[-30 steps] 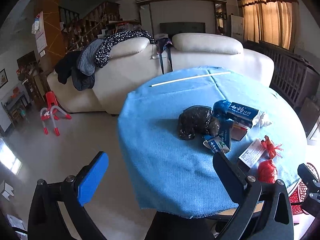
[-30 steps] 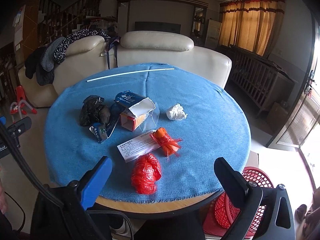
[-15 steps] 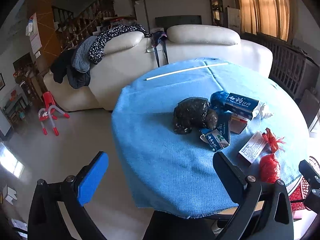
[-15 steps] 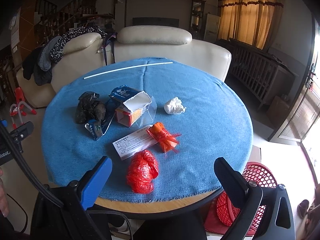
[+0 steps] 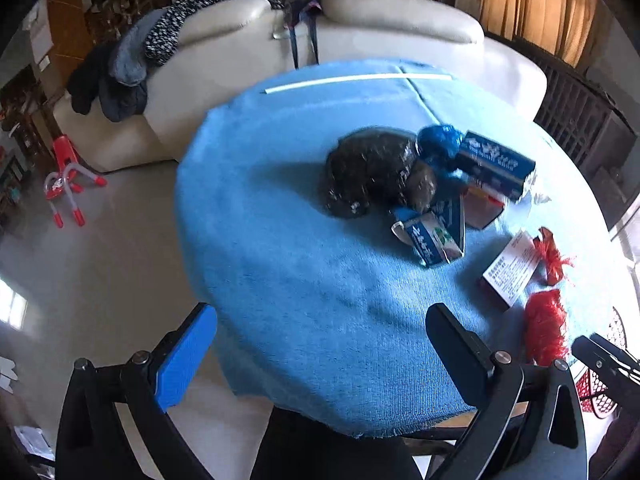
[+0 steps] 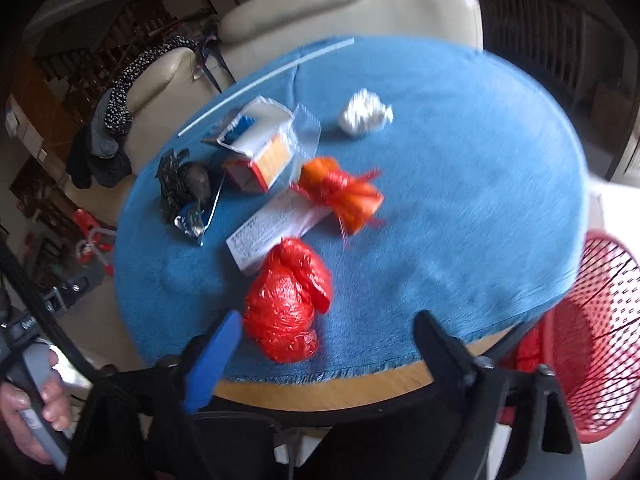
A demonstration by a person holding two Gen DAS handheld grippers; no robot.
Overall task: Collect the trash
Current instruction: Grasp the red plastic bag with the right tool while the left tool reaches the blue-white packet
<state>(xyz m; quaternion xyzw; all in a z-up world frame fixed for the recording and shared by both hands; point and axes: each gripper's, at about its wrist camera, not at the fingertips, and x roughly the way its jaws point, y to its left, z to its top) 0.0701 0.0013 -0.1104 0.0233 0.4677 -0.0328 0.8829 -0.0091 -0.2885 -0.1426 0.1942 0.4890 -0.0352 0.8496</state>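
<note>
Trash lies on the round table's blue cloth (image 6: 460,200): a crumpled red bag (image 6: 290,300) near the front edge, an orange-red wrapper (image 6: 344,192), a white paper box (image 6: 276,224), an opened carton (image 6: 260,148), a black bag (image 6: 180,184) and a white paper wad (image 6: 364,114). My right gripper (image 6: 326,330) is open and empty, just in front of the red bag. My left gripper (image 5: 320,340) is open and empty over the cloth's near left edge, with the black bag (image 5: 372,176) and blue cartons (image 5: 492,166) beyond it.
A red mesh basket (image 6: 592,344) stands on the floor right of the table. A long white stick (image 5: 356,80) lies at the table's far edge. A cream sofa (image 5: 340,28) with draped clothes stands behind. A red toy (image 5: 66,184) sits on the floor at left.
Both grippers have moved forward and tilted down toward the table. The right one has come close to the red bag. Nothing was picked up.
</note>
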